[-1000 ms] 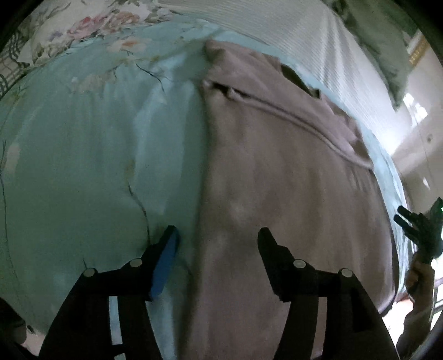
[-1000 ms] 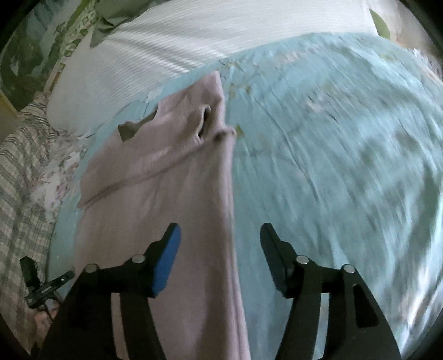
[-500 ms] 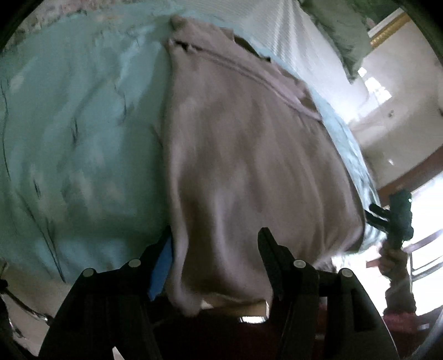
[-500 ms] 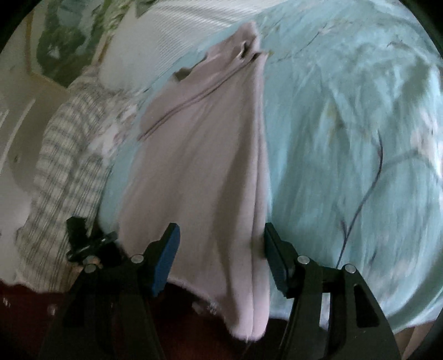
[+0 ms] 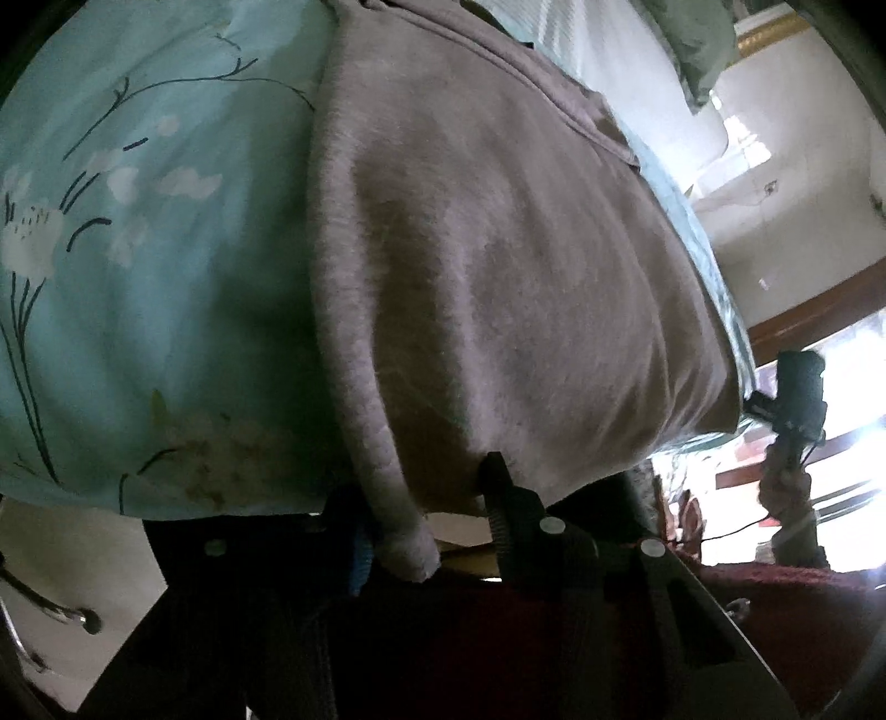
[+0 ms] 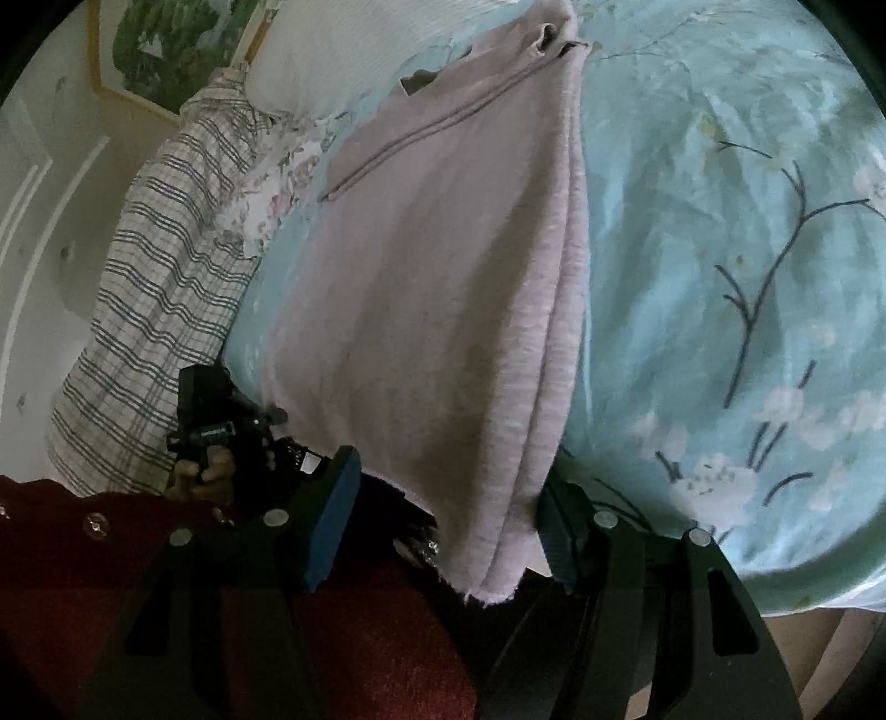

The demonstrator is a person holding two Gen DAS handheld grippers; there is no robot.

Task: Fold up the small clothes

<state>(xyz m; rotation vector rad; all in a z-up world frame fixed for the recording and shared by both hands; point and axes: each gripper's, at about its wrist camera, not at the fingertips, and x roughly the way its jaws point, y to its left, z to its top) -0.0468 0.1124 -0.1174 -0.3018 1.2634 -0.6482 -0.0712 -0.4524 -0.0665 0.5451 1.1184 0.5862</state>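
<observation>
A mauve garment (image 5: 498, 266) lies lengthwise on the light-blue floral bedsheet (image 5: 138, 232), its near hem hanging over the bed edge. It also shows in the right wrist view (image 6: 443, 310). My left gripper (image 5: 426, 531) is open, its jaws on either side of the garment's near left hem corner. My right gripper (image 6: 448, 526) is open, its jaws on either side of the near right hem corner, where the cloth lies folded in layers. Neither gripper has closed on the cloth.
A white striped pillow (image 6: 343, 50) and a plaid cloth (image 6: 160, 288) lie at the bed's far and left side. A dark red garment (image 6: 332, 637) sits below the grippers. The other gripper shows in each view (image 5: 797, 393) (image 6: 216, 426).
Both grippers have drawn back from over the garment to the bed's near edge and dropped lower. The hem corners now sit between the open jaws.
</observation>
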